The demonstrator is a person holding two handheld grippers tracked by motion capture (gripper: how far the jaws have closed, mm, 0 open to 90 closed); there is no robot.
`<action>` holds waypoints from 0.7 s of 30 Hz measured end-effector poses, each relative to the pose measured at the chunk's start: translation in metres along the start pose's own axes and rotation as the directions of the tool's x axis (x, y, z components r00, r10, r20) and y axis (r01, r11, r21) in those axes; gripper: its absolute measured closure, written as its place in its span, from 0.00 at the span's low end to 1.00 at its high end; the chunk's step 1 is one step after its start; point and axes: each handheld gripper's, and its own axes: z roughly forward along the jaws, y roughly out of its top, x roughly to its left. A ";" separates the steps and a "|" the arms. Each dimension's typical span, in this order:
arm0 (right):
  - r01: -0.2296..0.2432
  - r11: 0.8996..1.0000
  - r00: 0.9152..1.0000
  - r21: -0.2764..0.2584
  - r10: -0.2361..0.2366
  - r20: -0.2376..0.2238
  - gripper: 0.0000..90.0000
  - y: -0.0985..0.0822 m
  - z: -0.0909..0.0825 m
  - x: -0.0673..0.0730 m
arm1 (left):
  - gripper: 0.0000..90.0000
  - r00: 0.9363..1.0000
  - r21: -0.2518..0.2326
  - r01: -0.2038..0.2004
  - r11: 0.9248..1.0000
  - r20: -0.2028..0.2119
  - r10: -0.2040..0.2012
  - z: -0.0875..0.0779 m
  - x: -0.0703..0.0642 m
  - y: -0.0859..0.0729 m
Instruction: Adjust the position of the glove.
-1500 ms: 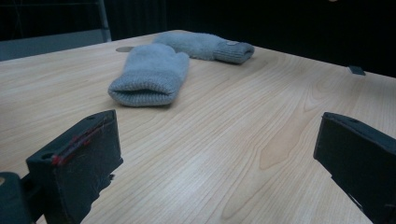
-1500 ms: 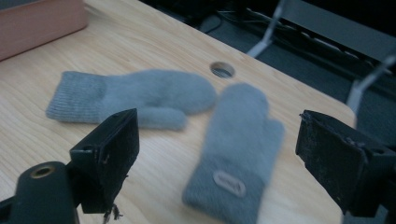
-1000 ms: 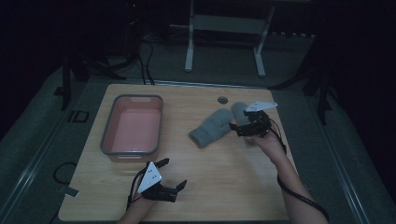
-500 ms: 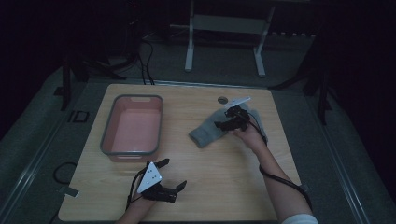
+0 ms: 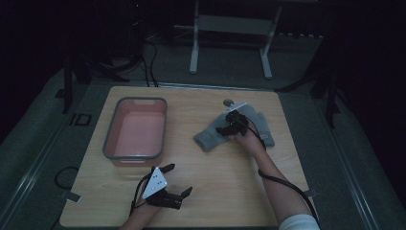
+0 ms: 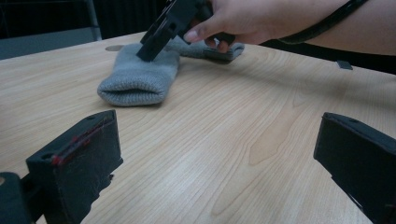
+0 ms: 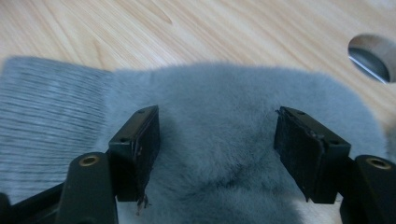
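A grey fluffy glove (image 5: 210,138) lies on the wooden table (image 5: 201,191), with a second grey glove (image 5: 263,130) beside it to the right. My right gripper (image 5: 229,125) points down onto the first glove (image 7: 219,93). Its jaws have just been closing; they still stand apart, tips sunk in the fluff, with pile bulging between the pads (image 7: 144,144). The ribbed cuff (image 7: 46,107) lies to their left. My left gripper (image 5: 178,178) rests open near the front edge with nothing between its fingers. In the left gripper view, it (image 6: 217,135) faces the glove (image 6: 140,79) and the right gripper (image 6: 147,49).
A pink tub with a grey rim (image 5: 136,99) stands at the left of the table. A round hole (image 5: 228,101) sits in the tabletop just beyond the gloves. A cable trails from the right gripper along the forearm (image 5: 277,182). Metal stand legs rise behind the table.
The right hand has moved left and down onto the grey glove, and its jaws have narrowed. The left gripper has stayed where it was.
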 end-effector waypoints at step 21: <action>0.027 1.000 0.994 0.011 -0.026 -0.110 0.92 0.000 -0.007 0.000 | 0.01 1.000 0.007 -0.008 1.000 -0.004 0.008 0.000 0.001 0.000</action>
